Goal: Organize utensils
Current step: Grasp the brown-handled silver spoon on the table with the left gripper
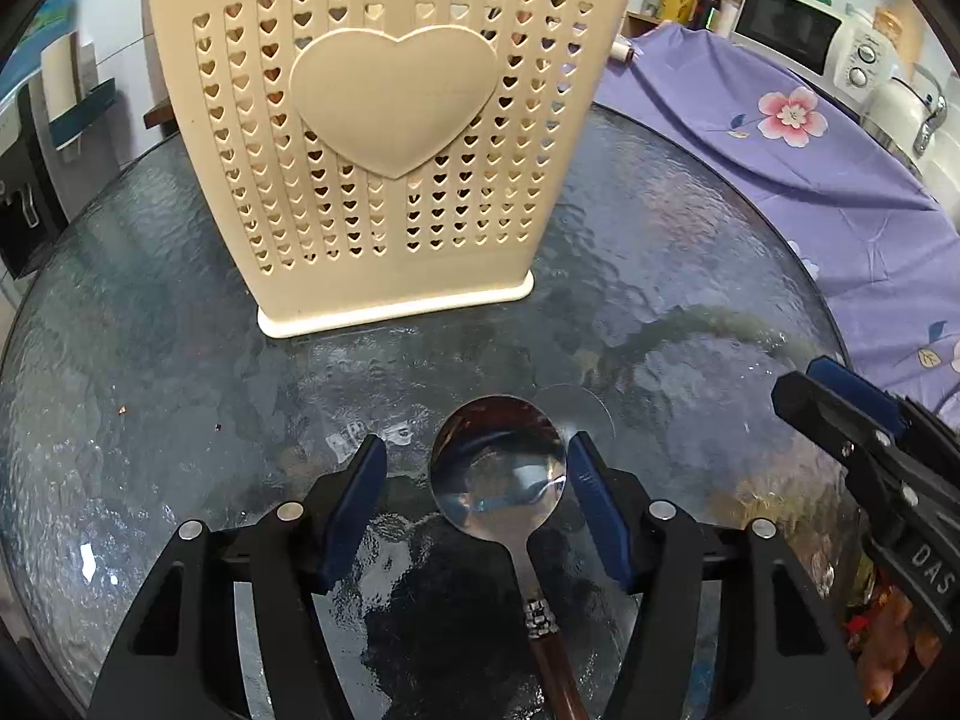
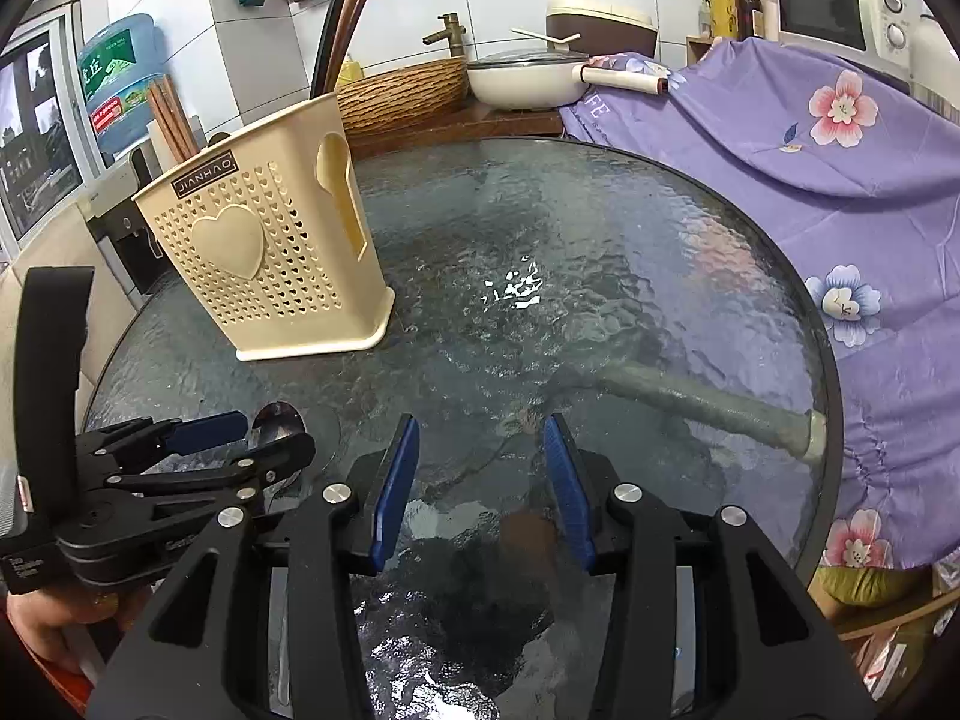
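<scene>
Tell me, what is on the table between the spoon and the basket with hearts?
Nothing: in the left wrist view, only bare glass table lies between the spoon and the utensil basket.

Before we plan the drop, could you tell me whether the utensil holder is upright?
Upright: the utensil holder stands on its base on the glass table.

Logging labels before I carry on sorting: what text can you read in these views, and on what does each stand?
"JIANHAO": dark label at the rim of the beige utensil holder, upside down in the left wrist view.
"DAS": raised letters on the right tongs' black body, cut off at the frame edge.
"FE": end of a word on the purple cloth.
Water jug label: Chinese characters, too blurred.
Left tongs' small white print: unreadable.
</scene>
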A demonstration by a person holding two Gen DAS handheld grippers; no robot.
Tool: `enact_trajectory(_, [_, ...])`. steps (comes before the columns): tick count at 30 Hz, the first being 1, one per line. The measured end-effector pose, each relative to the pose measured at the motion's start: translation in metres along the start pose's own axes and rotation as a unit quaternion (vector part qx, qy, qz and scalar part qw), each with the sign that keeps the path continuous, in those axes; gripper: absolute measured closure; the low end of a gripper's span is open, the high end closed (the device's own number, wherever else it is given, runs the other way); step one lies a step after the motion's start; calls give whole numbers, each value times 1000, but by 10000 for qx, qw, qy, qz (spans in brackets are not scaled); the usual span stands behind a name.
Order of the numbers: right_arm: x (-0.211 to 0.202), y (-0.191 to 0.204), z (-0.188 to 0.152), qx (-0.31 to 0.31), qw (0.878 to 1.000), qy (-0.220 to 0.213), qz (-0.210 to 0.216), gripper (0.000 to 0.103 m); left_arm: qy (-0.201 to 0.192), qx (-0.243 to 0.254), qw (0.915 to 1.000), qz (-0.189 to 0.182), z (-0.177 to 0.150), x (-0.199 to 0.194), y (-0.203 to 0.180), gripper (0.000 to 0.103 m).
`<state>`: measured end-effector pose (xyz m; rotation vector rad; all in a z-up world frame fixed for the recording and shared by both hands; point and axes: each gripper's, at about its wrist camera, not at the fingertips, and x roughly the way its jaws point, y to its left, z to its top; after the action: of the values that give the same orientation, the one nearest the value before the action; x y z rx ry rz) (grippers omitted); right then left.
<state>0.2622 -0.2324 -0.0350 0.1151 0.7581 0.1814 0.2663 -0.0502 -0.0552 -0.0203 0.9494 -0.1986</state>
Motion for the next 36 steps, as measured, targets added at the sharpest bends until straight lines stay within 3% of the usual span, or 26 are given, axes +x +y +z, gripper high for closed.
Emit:
enact_trajectory(7, [2,0,-3,24,10000,49,-23,59,26,-54,10000,-32,2,3,-7,43])
enact_trajectory(9, [4,1,-4,12,10000,68,-21,59,-10,-67,10000,-1,1,3,-7,46])
enact_trajectory(11, [5,3,-4,9,10000,82,-21,59,-19,-77,10000,-17,1,3,-8,58])
enact_trajectory(19, [10,16,-9,-88,9996,229,112,59,-22,-217,9997,-123,-2,-3,9,58])
enact_trajectory(29, [33,62,-18,-535,9938,761,611,59,-101,-586,9982,19,-10,-17,57,58])
enact_trajectory(36, [49,85,-17,-754,9915,935,503,59,-120,-632,9979,-3,-9,-19,65,58])
